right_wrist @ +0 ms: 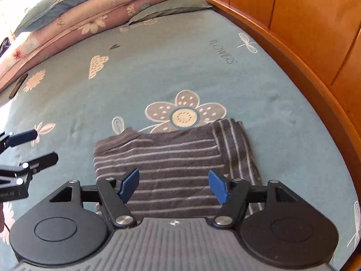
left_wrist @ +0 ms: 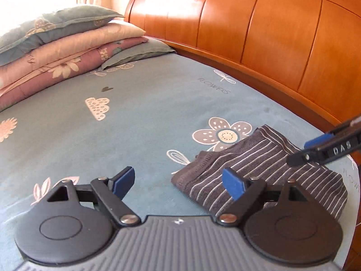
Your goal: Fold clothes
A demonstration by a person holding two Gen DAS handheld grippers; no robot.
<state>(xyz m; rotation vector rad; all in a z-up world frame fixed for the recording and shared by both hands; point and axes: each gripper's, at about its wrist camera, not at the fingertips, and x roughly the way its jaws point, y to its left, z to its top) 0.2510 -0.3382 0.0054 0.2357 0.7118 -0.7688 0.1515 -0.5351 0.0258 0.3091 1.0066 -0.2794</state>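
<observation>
A: Bed [right_wrist: 94, 99], blue-green floral sheet, wood headboard [left_wrist: 259, 22] behind. Bedding stack [left_wrist: 56, 47] at far end.
B: Garment?
A: Grey striped top [right_wrist: 171, 169], folded, flat on sheet nr headboard side, part over the flower print.
B: Tools?
A: L gripper [left_wrist: 180, 180] jaws wide, nothing held, over bare sheet just beside top. R gripper [right_wrist: 173, 185] wide too, empty, above top.

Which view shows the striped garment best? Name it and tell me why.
Right wrist view: the garment lies folded and almost whole ahead of the open right gripper. The left wrist view shows it off to the side, partly hidden by fingers.
</observation>
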